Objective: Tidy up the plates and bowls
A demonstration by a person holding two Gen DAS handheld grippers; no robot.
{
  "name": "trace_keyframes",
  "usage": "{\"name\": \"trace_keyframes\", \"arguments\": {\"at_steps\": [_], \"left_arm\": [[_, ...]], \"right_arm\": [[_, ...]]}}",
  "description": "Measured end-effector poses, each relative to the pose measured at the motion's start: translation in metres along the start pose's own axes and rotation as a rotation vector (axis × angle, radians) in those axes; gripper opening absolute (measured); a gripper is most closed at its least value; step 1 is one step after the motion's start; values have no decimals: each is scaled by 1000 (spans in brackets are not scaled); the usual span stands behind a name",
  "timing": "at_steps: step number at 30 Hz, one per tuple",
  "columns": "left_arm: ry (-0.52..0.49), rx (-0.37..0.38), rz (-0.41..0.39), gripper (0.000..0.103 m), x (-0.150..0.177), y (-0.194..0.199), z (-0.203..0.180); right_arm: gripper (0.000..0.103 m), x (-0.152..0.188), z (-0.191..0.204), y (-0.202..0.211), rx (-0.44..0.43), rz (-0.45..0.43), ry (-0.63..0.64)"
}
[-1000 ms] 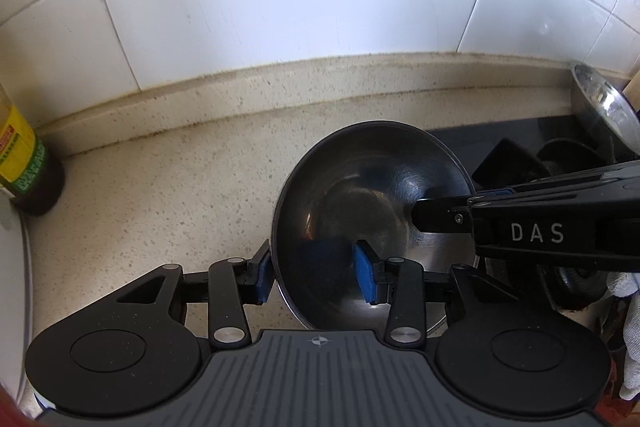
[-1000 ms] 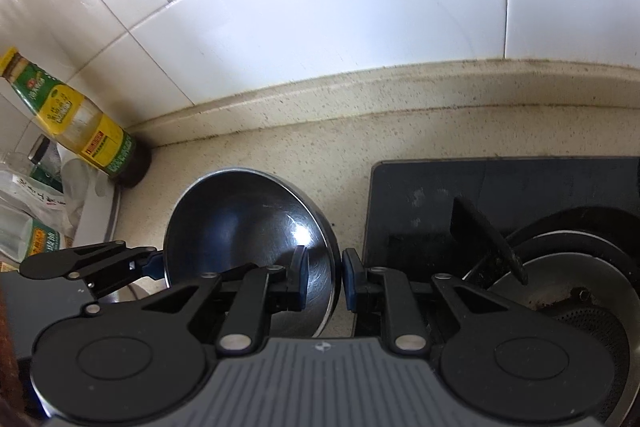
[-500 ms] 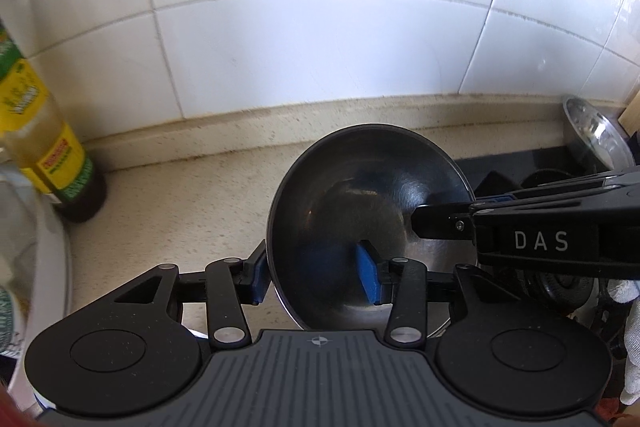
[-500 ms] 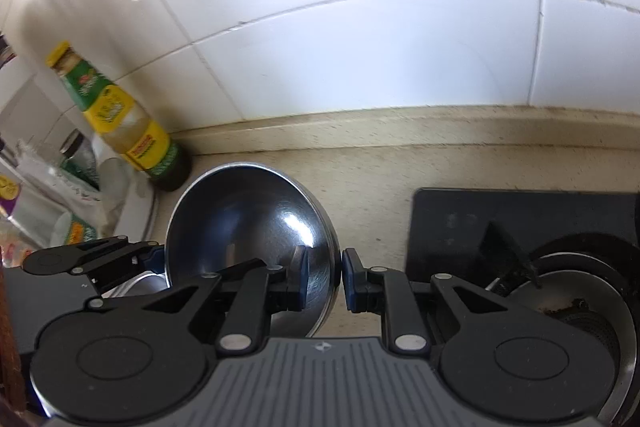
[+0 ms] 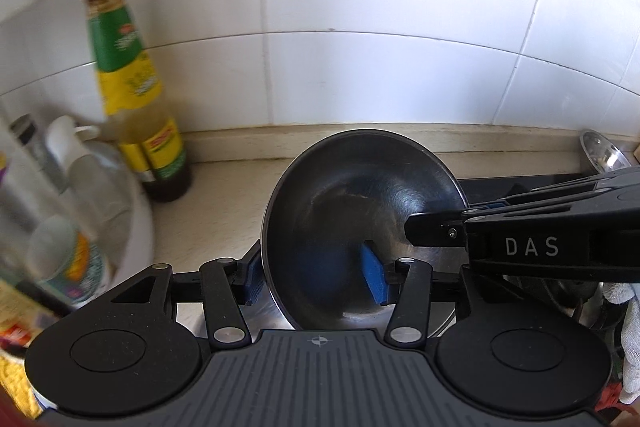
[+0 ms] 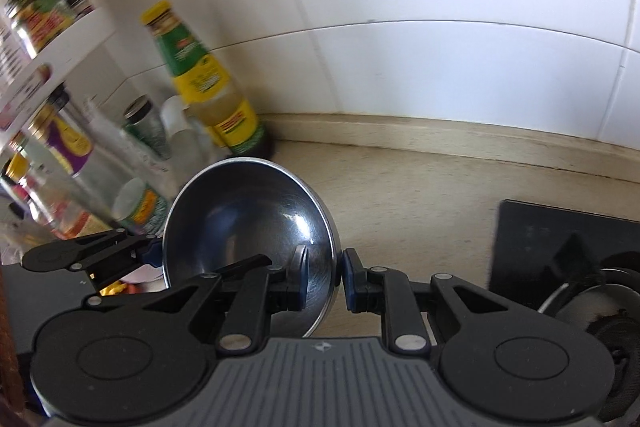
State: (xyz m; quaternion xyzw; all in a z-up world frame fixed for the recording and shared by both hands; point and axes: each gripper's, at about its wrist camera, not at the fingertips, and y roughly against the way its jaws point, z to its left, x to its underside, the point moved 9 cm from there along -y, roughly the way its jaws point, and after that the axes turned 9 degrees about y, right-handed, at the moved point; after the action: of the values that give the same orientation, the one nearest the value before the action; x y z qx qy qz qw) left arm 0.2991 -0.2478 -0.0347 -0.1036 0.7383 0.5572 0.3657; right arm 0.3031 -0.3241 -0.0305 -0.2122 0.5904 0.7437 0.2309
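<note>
A steel bowl (image 5: 360, 211) is held up above the beige countertop (image 5: 224, 195), its inside facing me. My left gripper (image 5: 316, 277) straddles its left rim, one blue pad outside and one inside, with a wide gap. My right gripper (image 6: 323, 277) is shut on the bowl's right rim (image 6: 330, 267). The bowl also shows in the right wrist view (image 6: 248, 223). The right gripper's fingers (image 5: 440, 235) reach in from the right in the left wrist view. The left gripper's fingers (image 6: 80, 255) show at the bowl's left in the right wrist view.
A yellow-green sauce bottle (image 5: 136, 99) stands by the tiled wall, also in the right wrist view (image 6: 208, 87). A white rack of jars and bottles (image 6: 60, 147) is at the left. A black stove (image 6: 560, 247) with a burner is at the right. Another steel dish (image 5: 604, 155) leans far right.
Both grippers have risen and swung left with the bowl. The sauce bottle and the bottle rack have come into view. The stove has slid off to the right.
</note>
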Motion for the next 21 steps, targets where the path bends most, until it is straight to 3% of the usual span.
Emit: {"name": "trace_keyframes", "arguments": {"at_steps": [12,21], "left_arm": [[49,-51,-10,60,23,30,46],[68,-46,-15,62,37,49,50]], "right_arm": [[19,13,57,-4,-51,40,70],[19,23,74,4,-53,55,102]]}}
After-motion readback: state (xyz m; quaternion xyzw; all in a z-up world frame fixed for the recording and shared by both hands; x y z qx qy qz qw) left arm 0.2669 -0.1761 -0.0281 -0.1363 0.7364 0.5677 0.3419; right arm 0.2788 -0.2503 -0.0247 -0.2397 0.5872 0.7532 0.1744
